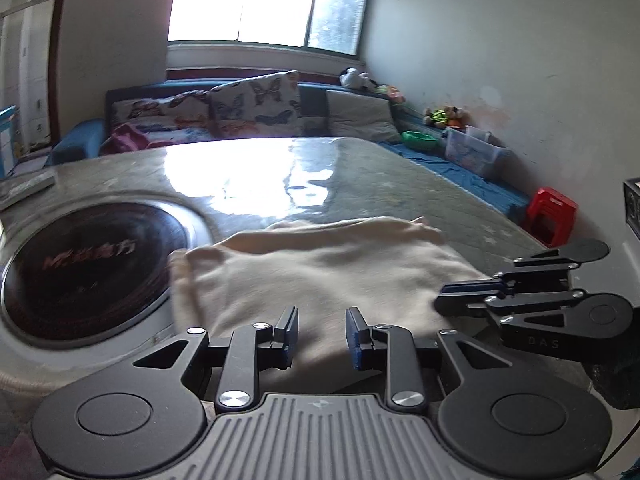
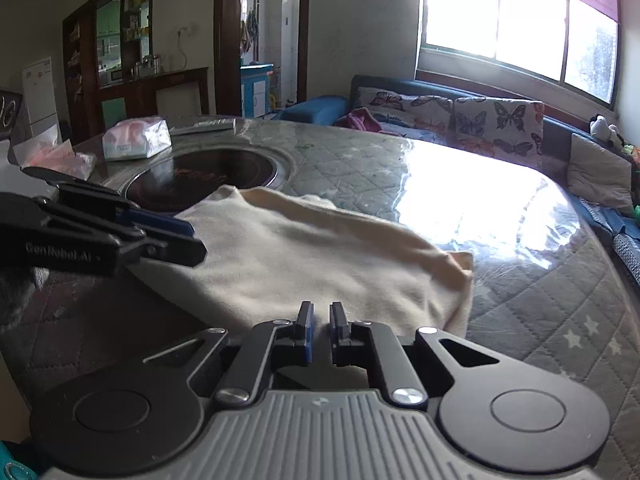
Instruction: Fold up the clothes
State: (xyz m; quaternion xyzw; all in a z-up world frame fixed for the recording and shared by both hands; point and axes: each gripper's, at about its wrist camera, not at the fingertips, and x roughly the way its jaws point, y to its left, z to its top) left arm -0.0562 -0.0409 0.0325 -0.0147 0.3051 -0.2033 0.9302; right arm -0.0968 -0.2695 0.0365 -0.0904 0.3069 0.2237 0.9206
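One cream garment, two grippers, one round dark hob, two plastic packets, one red stool, two butterfly cushions.

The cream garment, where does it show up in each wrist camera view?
Left wrist: the cream garment lies centre, just beyond the left gripper.
Right wrist: it lies centre, ahead of the right gripper.
Shared landmark: the round black cooktop at its far-left corner.

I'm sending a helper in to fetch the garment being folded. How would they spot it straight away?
Find the round table with the quilted grey cover, in front of the butterfly-cushion sofa. Beside its dark round inset hob lies the cream garment, folded flat. It is the only pale plain cloth there; the packets behind are plastic-wrapped.
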